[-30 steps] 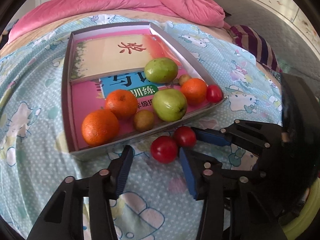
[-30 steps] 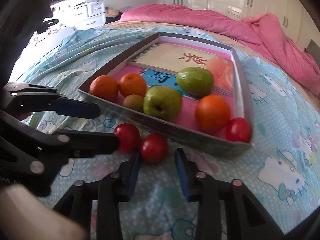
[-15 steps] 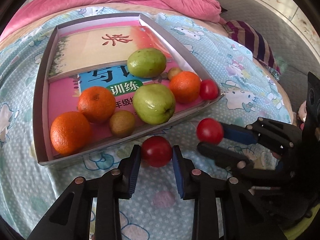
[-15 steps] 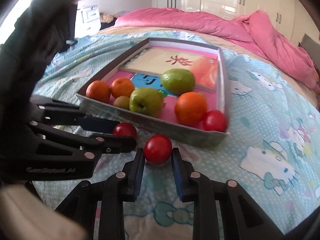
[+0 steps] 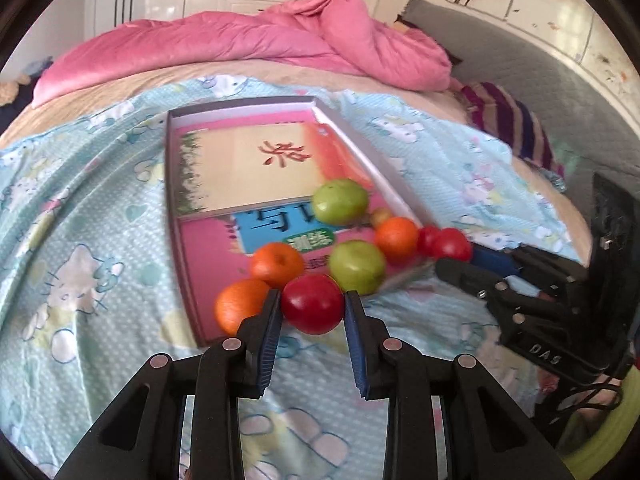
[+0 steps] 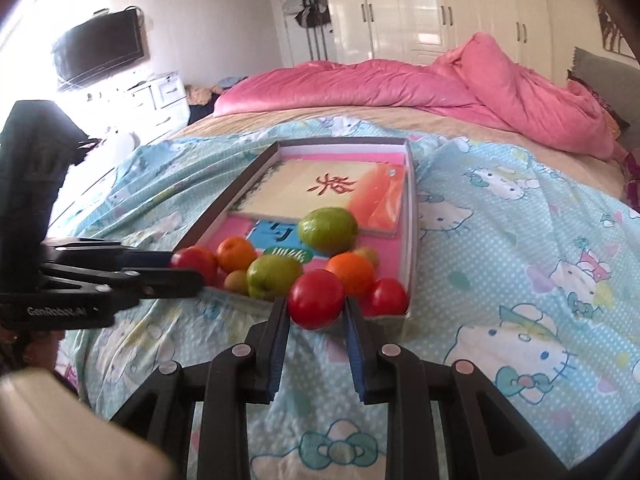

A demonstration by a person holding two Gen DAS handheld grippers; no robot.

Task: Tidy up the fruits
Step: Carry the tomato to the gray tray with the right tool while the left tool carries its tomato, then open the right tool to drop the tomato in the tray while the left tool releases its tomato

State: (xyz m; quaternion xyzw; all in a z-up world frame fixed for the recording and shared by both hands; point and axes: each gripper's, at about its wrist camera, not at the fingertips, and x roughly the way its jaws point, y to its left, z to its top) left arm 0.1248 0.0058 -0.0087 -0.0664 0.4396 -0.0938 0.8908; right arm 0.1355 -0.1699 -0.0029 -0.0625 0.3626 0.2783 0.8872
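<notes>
each hand-held gripper, left [image 5: 312, 312] and right [image 6: 316, 312], clamps one red tomato [image 5: 313, 309] lifted ahead of it, positioned above the tray [image 6: 412, 240] rim for release among sorted fruit.

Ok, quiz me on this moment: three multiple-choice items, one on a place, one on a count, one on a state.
1. The tray lies on:
A. a desk
B. the pink quilt
C. the blue sheet

2. Green fruits in the tray:
A. one
B. two
C. four

3. The left claw is:
A. shut on a red fruit
B. open and empty
C. shut on an orange

Answers:
1. C, the blue sheet shows all around the tray.
2. B, only two green fruits lie among the others.
3. A, both blue pads press the red fruit's sides.
</notes>
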